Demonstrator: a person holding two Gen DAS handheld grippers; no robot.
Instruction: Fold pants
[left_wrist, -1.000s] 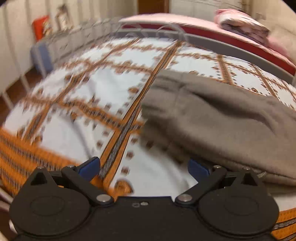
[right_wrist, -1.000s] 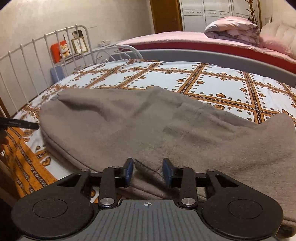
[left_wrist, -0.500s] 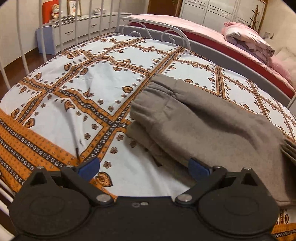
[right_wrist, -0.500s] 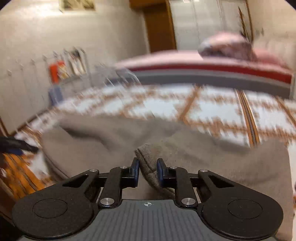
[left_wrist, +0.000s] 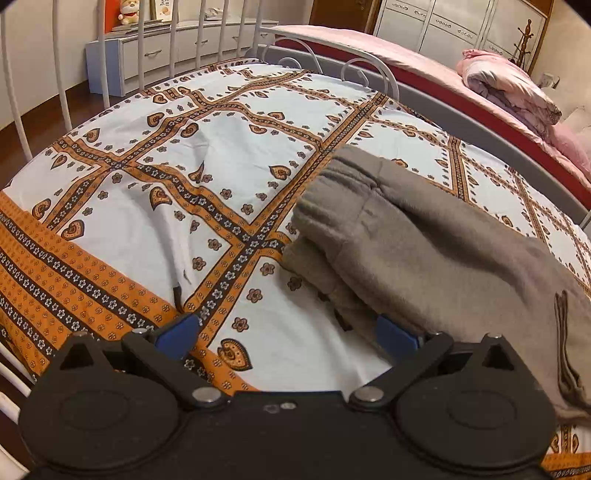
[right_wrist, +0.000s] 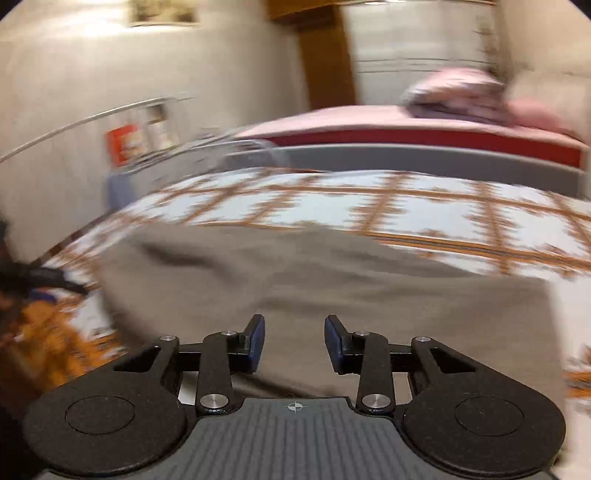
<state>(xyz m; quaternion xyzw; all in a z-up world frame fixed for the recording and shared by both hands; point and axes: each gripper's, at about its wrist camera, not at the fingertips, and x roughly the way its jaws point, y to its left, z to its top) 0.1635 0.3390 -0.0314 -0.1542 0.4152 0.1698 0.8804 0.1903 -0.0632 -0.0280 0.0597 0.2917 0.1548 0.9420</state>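
Bedroom walls, a white wardrobe (left_wrist: 443, 26) and a pink-covered bed (left_wrist: 369, 48) stand behind a nearer bed (left_wrist: 147, 192) under an orange-patterned white sheet. On that sheet lie the grey-brown pants (left_wrist: 424, 251), already doubled over, waistband end toward the metal headboard rails and the fold stacked in layers.

The left hand-held gripper (left_wrist: 288, 332) hangs wide open and empty beside the near edge of the pants, its right pad just at the cloth. The right hand-held gripper (right_wrist: 294, 341) stands partly open over the pants, nothing between its pads; its jaws have just been opening.

Half a second ago those pads pinched a raised bunch of fabric; now the cloth lies flat beneath them, so the fold looks released.

I judge the step is settling that fold. To do it well, withdraw upward without dragging the top layer, check that the edges line up, then smooth outward before the next fold.
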